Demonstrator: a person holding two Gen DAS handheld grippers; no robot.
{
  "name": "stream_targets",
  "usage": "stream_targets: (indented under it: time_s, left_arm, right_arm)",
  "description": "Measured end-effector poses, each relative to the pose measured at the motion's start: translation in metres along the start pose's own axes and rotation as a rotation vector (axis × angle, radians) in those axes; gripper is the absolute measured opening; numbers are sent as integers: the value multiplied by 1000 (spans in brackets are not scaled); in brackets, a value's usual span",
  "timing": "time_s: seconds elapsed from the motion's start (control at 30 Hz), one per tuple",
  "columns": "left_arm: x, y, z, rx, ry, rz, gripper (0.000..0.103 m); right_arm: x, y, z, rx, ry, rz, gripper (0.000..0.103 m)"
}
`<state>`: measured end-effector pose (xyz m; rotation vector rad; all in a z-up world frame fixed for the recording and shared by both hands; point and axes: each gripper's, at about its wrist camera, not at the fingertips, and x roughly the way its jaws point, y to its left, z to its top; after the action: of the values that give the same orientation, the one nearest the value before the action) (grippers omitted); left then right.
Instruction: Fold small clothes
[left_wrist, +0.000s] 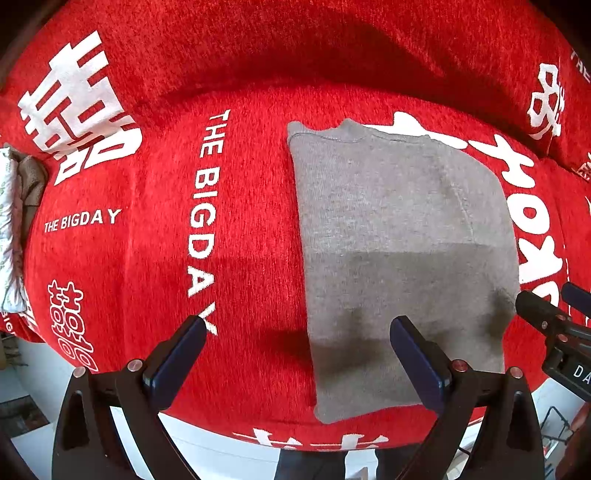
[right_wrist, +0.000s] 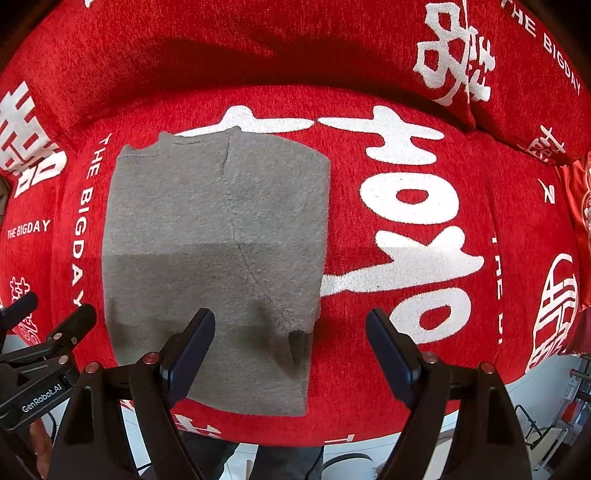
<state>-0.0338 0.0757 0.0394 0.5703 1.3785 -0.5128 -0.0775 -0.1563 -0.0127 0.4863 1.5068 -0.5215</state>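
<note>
A grey knitted garment (left_wrist: 399, 229) lies flat on the red sofa cover, folded into a tall rectangle with its neckline at the far end. In the left wrist view my left gripper (left_wrist: 299, 323) hangs open above the garment's near left edge, one finger over red fabric, the other over grey. In the right wrist view the same garment (right_wrist: 214, 236) fills the left half, and my right gripper (right_wrist: 291, 314) stands open over its near right corner. Neither gripper holds anything. Each gripper shows at the edge of the other's view: the right gripper (left_wrist: 550, 297), the left gripper (right_wrist: 55, 306).
The red sofa cover (left_wrist: 240, 240) bears large white characters and "THE BIGDAY" lettering, and the backrest (left_wrist: 295, 48) rises behind. A white and brown cloth bundle (left_wrist: 16, 221) sits at the far left. White floor (right_wrist: 461, 443) and a wire rack (right_wrist: 535, 424) lie below the seat's front edge.
</note>
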Motion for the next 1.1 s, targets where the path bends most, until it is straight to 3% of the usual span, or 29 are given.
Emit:
stream_targets:
  time_s: [1.1]
  left_arm:
    - [5,3,1,10,10,11,100]
  right_arm:
    - [2,3,-1,0,14,3,86]
